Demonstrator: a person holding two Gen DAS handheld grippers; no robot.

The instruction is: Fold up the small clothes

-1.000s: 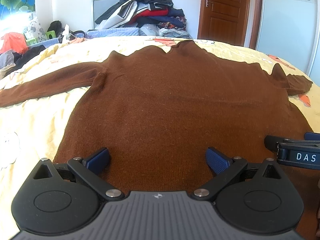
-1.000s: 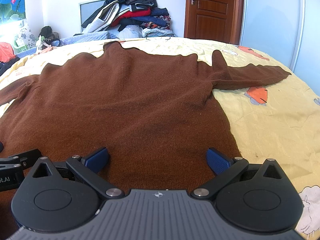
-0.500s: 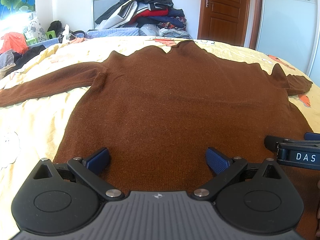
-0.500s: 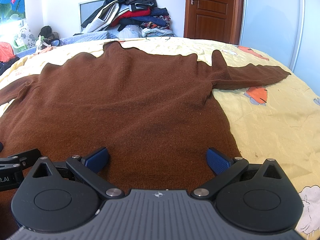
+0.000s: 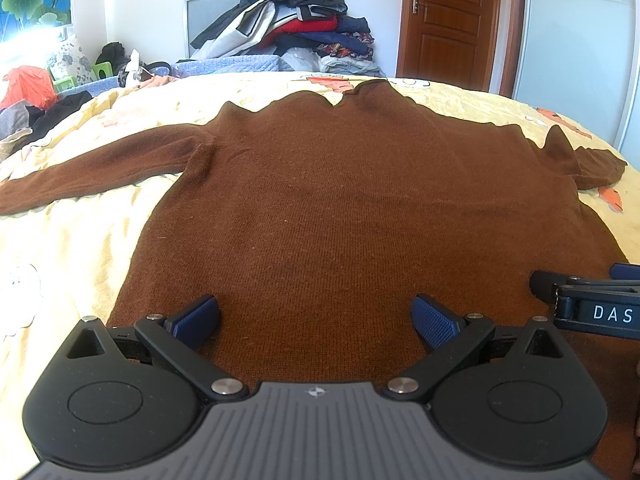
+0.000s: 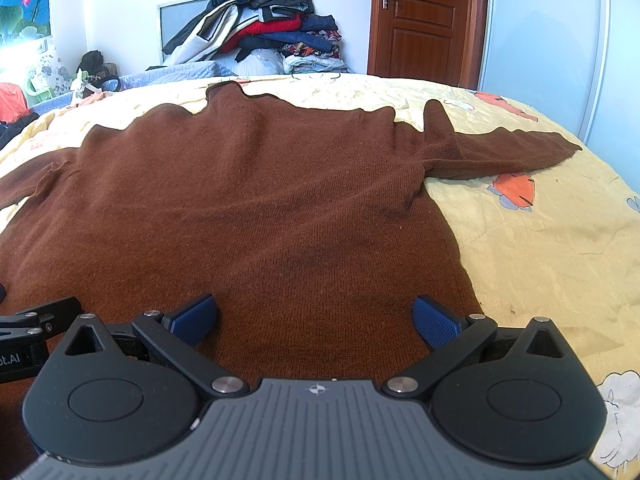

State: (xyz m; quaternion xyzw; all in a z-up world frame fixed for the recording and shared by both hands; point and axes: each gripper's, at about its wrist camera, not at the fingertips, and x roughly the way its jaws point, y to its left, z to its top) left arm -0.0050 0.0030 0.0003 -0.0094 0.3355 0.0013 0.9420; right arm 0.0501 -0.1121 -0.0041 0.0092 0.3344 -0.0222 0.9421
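A brown knit sweater [image 5: 340,200] lies flat on the yellow bedspread [image 5: 72,248], neck away from me, both sleeves spread out to the sides. It also shows in the right wrist view [image 6: 260,200]. My left gripper [image 5: 316,316] is open and empty over the sweater's near hem, left half. My right gripper [image 6: 316,316] is open and empty over the hem's right half, near the sweater's right side edge. The right gripper's body [image 5: 592,308] shows at the left view's right edge. The left gripper's body [image 6: 28,332] shows at the right view's left edge.
A heap of clothes [image 5: 288,28] is piled against the far wall behind the bed. More clothes and an orange bag [image 5: 28,84] lie at the far left. A wooden door [image 5: 452,20] and a pale wardrobe [image 6: 560,40] stand at the back right.
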